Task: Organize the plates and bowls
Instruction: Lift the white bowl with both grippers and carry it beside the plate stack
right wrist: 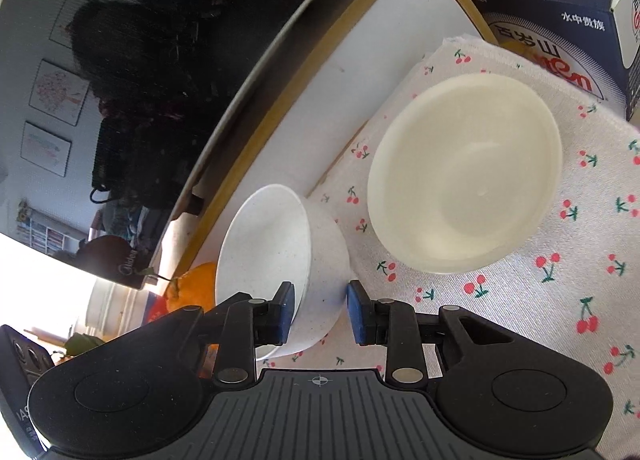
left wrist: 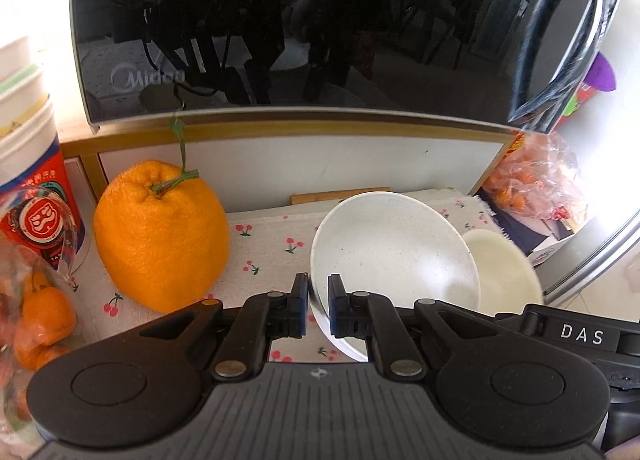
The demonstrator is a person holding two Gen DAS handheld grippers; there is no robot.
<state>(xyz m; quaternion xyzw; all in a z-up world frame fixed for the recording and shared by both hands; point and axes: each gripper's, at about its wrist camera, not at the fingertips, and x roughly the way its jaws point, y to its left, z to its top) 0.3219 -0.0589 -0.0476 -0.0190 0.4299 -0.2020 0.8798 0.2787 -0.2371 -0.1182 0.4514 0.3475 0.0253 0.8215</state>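
Note:
A white speckled bowl (left wrist: 394,248) is tilted up on the cherry-print cloth (left wrist: 264,244). My left gripper (left wrist: 318,306) is shut on its near rim. A cream bowl (left wrist: 502,272) sits just right of it. In the right wrist view the speckled bowl (right wrist: 276,256) stands on edge, and my right gripper (right wrist: 320,312) has its jaws apart around the bowl's wall, one pad inside and one outside with a gap. The cream bowl (right wrist: 464,176) rests upright on the cloth (right wrist: 560,300) ahead and to the right.
A black Midea microwave (left wrist: 300,28) stands on a gold-edged shelf right behind the bowls. A large orange (left wrist: 162,236) sits left, with stacked paper cups (left wrist: 32,164) and bagged tangerines (left wrist: 36,320). A bag of fruit (left wrist: 536,180) and a blue carton (right wrist: 560,48) stand right.

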